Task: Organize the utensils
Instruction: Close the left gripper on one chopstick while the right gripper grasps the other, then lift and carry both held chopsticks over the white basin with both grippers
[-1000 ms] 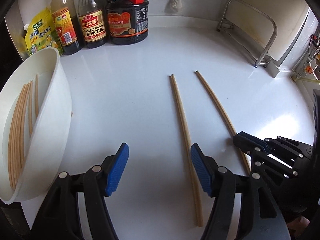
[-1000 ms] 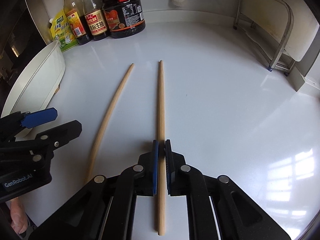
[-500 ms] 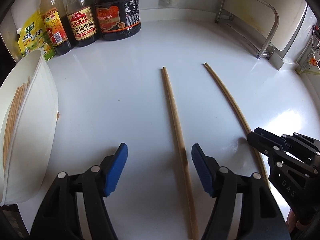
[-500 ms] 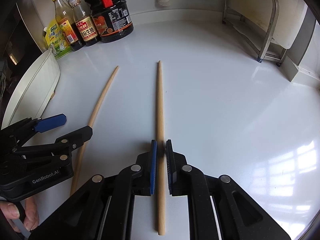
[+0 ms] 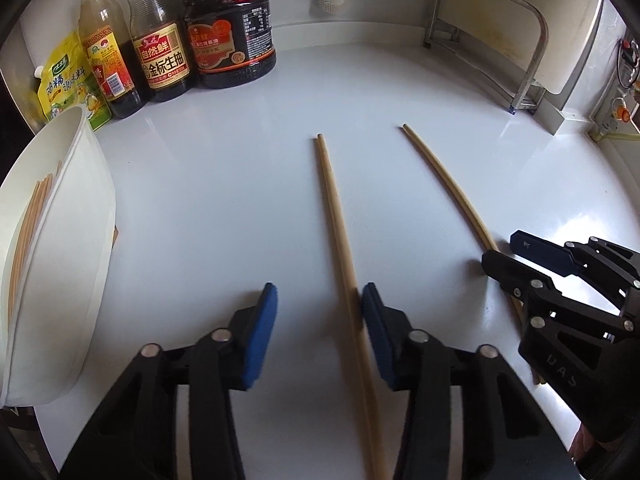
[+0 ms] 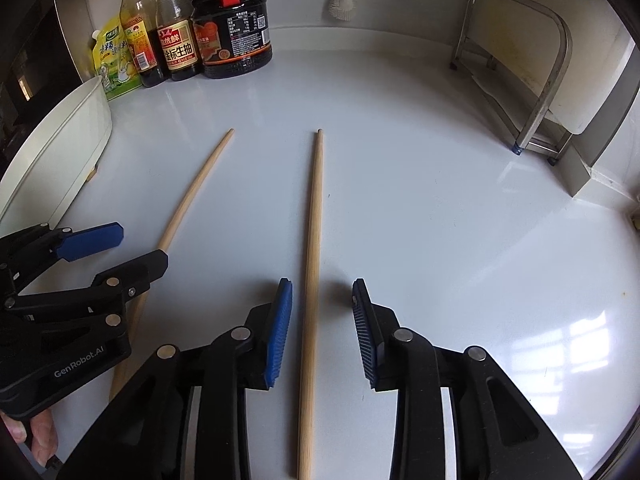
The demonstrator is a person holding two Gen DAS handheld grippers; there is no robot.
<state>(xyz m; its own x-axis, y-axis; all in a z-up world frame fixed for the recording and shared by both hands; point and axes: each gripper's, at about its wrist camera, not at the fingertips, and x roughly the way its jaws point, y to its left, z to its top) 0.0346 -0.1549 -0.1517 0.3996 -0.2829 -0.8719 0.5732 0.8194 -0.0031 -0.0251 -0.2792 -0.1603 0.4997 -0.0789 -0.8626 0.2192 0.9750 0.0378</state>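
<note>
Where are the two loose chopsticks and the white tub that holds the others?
left chopstick [image 5: 338,224], left wrist view, middle of its shaft on the counter
right chopstick [image 6: 314,208], right wrist view, upper shaft ahead of the tongs
white tub [image 5: 80,240], left wrist view, its outer wall

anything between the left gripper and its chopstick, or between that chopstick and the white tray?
Nothing visible. The left gripper is open with the chopstick already lying between its fingers, nearer the right one. The counter from there to the white tray on the left shows bare. The sauce bottles stand farther back, off that path.
</note>
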